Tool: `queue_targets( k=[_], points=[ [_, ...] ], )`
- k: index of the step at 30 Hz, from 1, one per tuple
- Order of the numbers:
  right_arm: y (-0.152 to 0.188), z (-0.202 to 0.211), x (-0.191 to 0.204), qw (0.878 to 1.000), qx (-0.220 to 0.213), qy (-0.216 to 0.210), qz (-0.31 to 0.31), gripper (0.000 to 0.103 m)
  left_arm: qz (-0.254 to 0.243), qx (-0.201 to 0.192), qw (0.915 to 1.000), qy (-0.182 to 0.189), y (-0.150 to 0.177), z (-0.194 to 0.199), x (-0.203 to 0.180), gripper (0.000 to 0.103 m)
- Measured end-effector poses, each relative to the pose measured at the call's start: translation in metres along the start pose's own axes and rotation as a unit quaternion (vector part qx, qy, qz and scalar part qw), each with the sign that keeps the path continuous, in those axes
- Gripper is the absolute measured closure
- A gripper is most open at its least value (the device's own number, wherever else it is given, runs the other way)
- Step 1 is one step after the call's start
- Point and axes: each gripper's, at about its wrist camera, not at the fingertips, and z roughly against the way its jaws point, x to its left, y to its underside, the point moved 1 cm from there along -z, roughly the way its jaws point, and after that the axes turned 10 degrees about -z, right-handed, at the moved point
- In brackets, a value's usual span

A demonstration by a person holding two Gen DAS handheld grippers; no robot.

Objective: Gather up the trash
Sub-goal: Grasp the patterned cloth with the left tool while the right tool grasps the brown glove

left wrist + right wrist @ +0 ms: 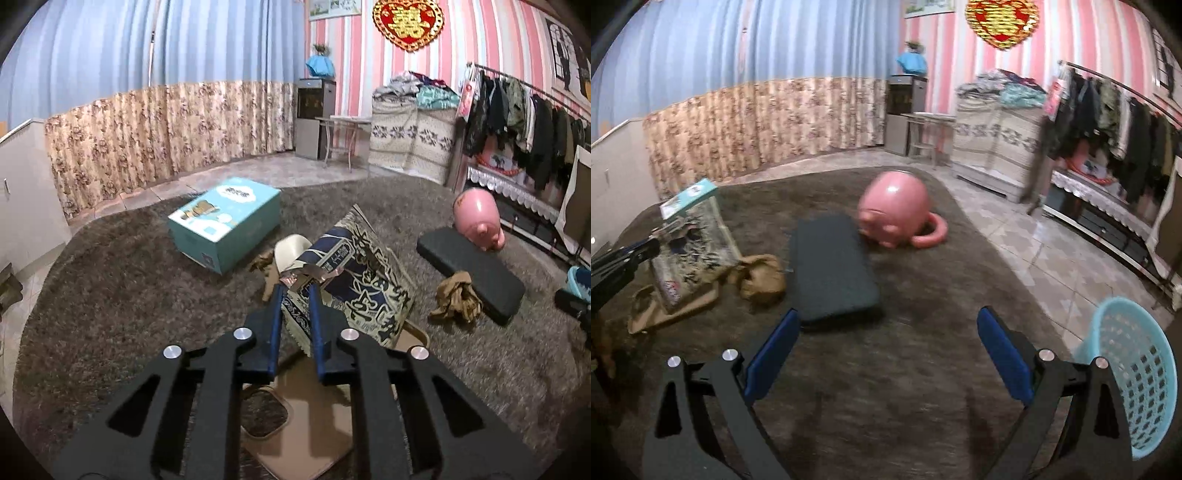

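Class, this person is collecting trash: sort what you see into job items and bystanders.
Job items: left gripper shut on printed snack bag; crumpled brown paper; blue basket; open right gripper.

Just lying about: pink pig toy, teal box, black cushion.

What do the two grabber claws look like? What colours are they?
Both look alike. The left gripper and the right gripper each have matte black angular arms with long cut-out slots, round silver bolts at the joints, and two flat fingers faced with dark blue pads. No cables, markings or sleeves show.
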Motion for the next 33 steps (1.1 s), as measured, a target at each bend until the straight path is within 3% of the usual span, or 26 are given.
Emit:
queue_targets(
  k=[5,11,18,22,24,33],
  points=[
    [0.0,-0.016,0.041,0.999,0.009,-0.025,0.026,0.011,-0.009,-0.016,0.9987,-0.048,-0.001,0.008,0.008,0.092],
    [-0.001,-0.038,0.081,0.996,0.037,-0.064,0.043,0.029,0.028,-0.007,0.9981,-0.054,-0.001,0.006,0.04,0.092],
    [-0.005,-0.069,0.108,0.993,0.071,-0.072,0.052,0.053,0.029,-0.005,0.9983,-0.05,-0.002,0.002,0.042,0.092],
    [0.0,-0.081,0.11,0.992,0.089,-0.073,0.054,0.062,0.028,-0.004,0.9983,-0.051,-0.001,0.001,0.04,0.092],
    [0.0,-0.076,0.106,0.992,0.081,-0.08,0.053,0.072,0.028,-0.005,0.9984,-0.048,-0.001,0.001,0.04,0.092],
    [-0.024,-0.011,0.04,0.997,0.023,-0.07,0.016,0.072,0.001,-0.031,0.999,-0.031,-0.009,0.012,0.015,0.095]
  ],
)
